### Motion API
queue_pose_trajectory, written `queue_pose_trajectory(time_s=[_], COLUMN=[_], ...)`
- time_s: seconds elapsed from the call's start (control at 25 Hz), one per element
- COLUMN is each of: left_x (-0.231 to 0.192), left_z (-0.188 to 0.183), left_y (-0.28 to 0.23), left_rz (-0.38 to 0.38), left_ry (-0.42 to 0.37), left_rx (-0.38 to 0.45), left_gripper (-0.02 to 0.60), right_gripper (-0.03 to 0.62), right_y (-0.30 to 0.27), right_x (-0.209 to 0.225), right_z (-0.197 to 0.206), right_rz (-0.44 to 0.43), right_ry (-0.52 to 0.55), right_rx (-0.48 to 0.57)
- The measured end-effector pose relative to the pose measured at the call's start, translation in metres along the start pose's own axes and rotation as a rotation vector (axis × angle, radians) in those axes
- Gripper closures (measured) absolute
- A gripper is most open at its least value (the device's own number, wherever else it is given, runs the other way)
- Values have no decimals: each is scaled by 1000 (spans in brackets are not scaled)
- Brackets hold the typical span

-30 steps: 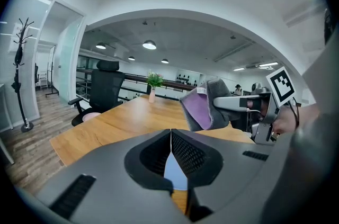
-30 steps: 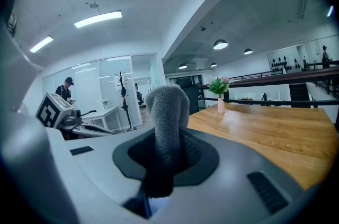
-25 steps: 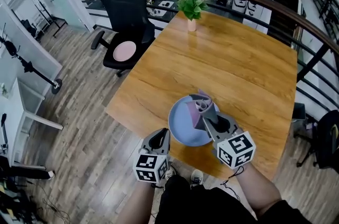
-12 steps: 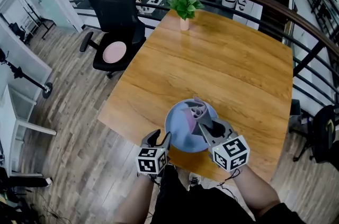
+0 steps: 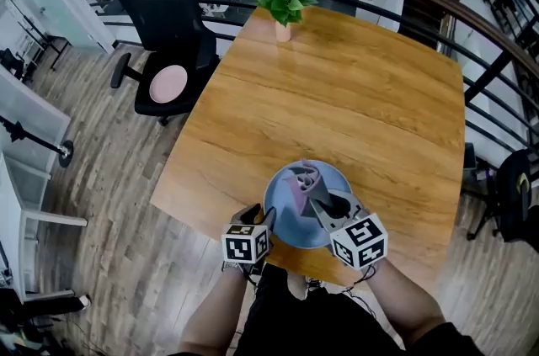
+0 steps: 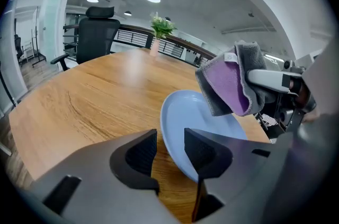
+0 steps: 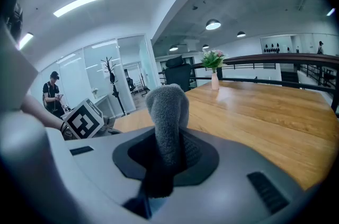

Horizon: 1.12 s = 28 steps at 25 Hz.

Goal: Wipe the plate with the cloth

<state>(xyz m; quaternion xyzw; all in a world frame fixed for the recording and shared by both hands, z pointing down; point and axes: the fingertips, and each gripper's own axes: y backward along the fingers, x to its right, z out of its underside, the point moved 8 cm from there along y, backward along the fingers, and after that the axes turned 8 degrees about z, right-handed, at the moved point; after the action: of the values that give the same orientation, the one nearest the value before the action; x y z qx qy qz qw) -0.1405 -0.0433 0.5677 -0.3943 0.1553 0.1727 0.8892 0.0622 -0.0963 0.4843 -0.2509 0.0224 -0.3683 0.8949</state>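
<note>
When checked from above, found plate [image 5: 285, 215] flat on tabletop [image 5: 337, 93], close to its near edge. Saw right claw [image 7: 167, 146] clamped shut on cloth [image 7: 168, 104], a grey-and-purple wad poking out past the jaws and hanging over far half of plate; could not tell whether touching. Saw left claw [image 6: 169, 144] spread wide, gripping nothing, with near rim of plate in line with the gap and pads clear of it. Judged progress early: cloth picked up and brought to plate, no visible sign of wiping, plate not steadied. Left to do: pinch rim with left claw, press cloth down, sweep across whole face.
</note>
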Motion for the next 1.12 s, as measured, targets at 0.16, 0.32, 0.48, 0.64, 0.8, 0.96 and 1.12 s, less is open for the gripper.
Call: queue_pose_trajectory(time_s=[0.16,0.32,0.48,0.64,0.8,0.96,1.12], left_x=[-8,-15,-22,-27,-29,-28,-27], left_z=[-1,-3,-2,-3,-3,-3,-2], left_y=[-13,-22,-29,-32,-33,-34,-36], left_rz=[37,72,95,104,114,95,62], left_ry=[2,15,27,36,41,28,-9], left_rx=[-43,-72,-91,-87,-79,-75,-80], left_gripper=[405,405,407,437,443,455,496], right_gripper=[522,522,522,522,522,522,522], right_y=[-18,-35,-48,-61,-73,-87,-99], right_x=[-6,-10,-12,-14,-19,-27,-33], right_z=[6,11,17,22,27,33,43], right_rz=[-5,-14,-21,-35,-58,-80,-89], right_ry=[7,15,23,39,56,87,132], right_rx=[-36,-70,-106,-140,-171,-208,-248])
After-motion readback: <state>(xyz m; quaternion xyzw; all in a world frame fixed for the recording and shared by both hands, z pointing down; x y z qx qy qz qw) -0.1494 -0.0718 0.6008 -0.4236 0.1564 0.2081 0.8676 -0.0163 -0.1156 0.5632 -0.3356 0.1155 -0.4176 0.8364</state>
